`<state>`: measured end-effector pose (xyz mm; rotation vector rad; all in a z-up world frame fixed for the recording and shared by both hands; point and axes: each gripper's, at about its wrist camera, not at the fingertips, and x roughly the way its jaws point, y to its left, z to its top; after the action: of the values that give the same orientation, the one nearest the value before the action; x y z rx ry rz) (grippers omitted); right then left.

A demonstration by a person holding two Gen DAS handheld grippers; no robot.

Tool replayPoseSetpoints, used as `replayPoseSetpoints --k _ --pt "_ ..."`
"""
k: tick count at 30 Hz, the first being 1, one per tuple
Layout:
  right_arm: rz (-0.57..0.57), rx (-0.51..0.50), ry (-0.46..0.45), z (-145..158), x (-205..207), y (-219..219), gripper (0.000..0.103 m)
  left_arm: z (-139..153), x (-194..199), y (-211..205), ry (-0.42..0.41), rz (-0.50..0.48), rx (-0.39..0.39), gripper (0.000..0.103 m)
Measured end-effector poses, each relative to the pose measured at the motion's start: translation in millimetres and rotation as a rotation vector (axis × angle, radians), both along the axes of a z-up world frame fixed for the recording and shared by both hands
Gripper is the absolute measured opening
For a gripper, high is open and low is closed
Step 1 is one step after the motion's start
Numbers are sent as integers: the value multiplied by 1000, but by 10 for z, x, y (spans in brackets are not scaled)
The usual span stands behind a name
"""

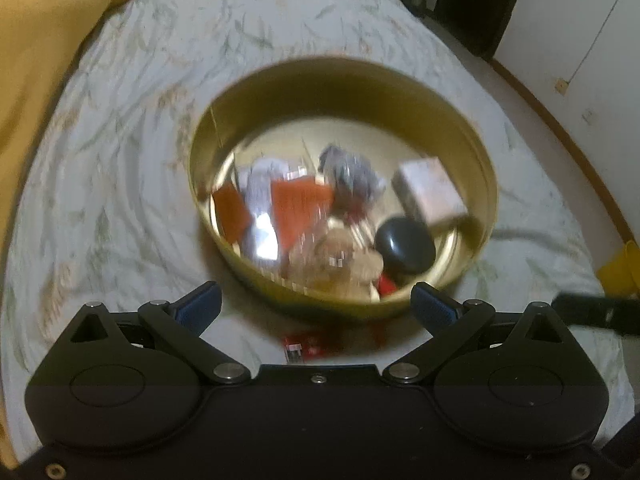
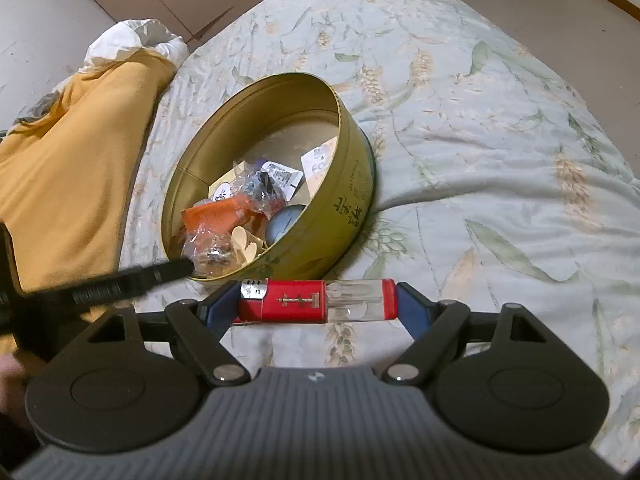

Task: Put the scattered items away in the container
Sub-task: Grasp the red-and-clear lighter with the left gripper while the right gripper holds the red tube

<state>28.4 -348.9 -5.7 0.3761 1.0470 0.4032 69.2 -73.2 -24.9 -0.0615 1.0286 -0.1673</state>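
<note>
A round gold tin [image 1: 486, 184] [image 2: 344, 216] stands on the floral quilt, holding an orange packet [image 1: 298, 200], a black oval case [image 1: 404, 246], a pale box [image 1: 430, 192] and several plastic-wrapped bits. My left gripper [image 1: 316, 308] hangs over the tin's near wall, open wide with nothing between its blue pads; this view is blurred. In the right wrist view it shows as a dark blur [image 2: 120, 280] at the tin's left rim. My right gripper [image 2: 316, 304] is shut endwise on a red and clear lighter [image 2: 296, 300], held just short of the tin's near side.
A yellow blanket [image 2: 68, 184] lies bunched left of the tin. The quilt [image 2: 500, 152] spreads wide to the right and behind. A small red thing [image 1: 298, 346] shows on the quilt under my left gripper. The room's floor and wall lie beyond the bed's right edge [image 1: 560, 92].
</note>
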Motion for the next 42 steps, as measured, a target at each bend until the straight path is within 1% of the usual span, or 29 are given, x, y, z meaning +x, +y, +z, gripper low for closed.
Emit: replayPoseSetpoints --k 3,9,13,17,22,24,26,28,29,30,31,35,38,42 --pt "-2 -4 2 -2 4 5 83 -140 -38 -24 25 -3 -11 101" --pt "-6 -8 7 -6 7 -8 83 -372 -44 -149 54 -13 4 101" --pt "-8 -7 9 -13 16 -20 83 -535 -5 -231 65 -9 45 100" --pt "-6 -7 10 -13 16 -18 83 -658 43 -284 80 12 61 99" --pt "-3 -5 11 -15 21 -14 83 -785 108 -398 79 22 127 99" --pt "-2 -7 11 -16 23 -15 83 -854 136 -413 93 30 140 97" --pt "0 -5 14 -19 27 -14 83 -914 152 -414 101 41 144 99" --pt "0 -6 14 -21 26 -8 83 -927 148 -412 94 49 137 97" --pt "1 -5 14 -21 26 -7 83 -921 140 -414 91 47 131 91" --pt "2 -4 14 -24 24 -4 83 -907 128 -415 88 41 124 82" --pt "3 -4 14 -28 23 1 83 -890 116 -413 87 38 119 81" --pt "3 -6 16 -38 20 10 83 -865 91 -350 106 24 95 80" --pt "7 -8 16 -43 19 12 83 -796 51 -289 123 19 55 80" --pt "21 -17 24 -68 20 37 83 -626 -38 -248 107 -23 67 80"
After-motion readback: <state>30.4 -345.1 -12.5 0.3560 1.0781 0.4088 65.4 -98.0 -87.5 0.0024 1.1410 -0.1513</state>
